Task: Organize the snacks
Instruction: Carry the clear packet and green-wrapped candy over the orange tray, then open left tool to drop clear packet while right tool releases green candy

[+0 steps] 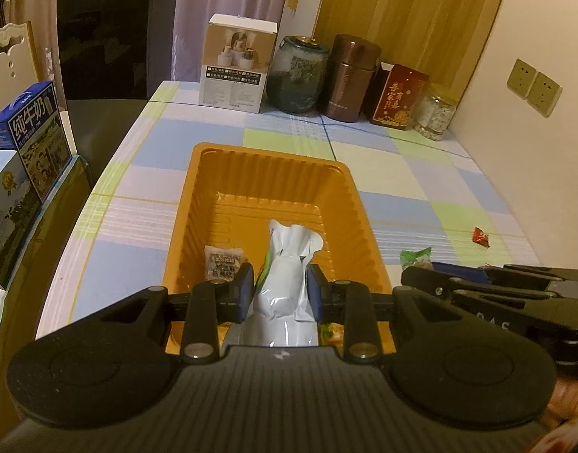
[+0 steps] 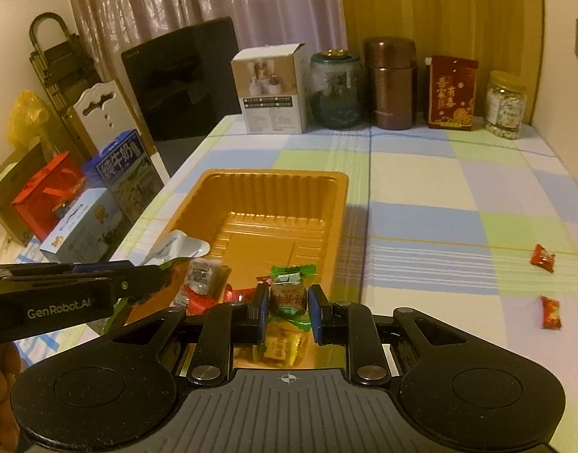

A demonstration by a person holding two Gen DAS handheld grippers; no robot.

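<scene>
An orange plastic tray [image 1: 270, 156] lies on the checked tablecloth. My left gripper [image 1: 280, 288] hangs over the tray's near end, shut on a white pouch [image 1: 285, 260] that stands upright between its blue pads. A small grey packet [image 1: 223, 260] lies in the tray to its left. My right gripper [image 2: 288, 302] is shut on a green-wrapped candy [image 2: 289, 290] above the near right part of the tray [image 2: 274, 177]. Under it lie several wrapped snacks [image 2: 198, 300]. The left gripper [image 2: 153, 275] with its pouch [image 2: 179, 247] shows at the left of the right wrist view.
Two red candies [image 2: 543, 257] [image 2: 550, 311] lie on the cloth to the right of the tray. Along the back stand a white box [image 2: 272, 90], a glass jar [image 2: 336, 90], a brown canister [image 2: 391, 83], a red box [image 2: 451, 92] and a plastic jar [image 2: 504, 105]. Milk cartons [image 1: 36, 132] stand beside the table's left edge.
</scene>
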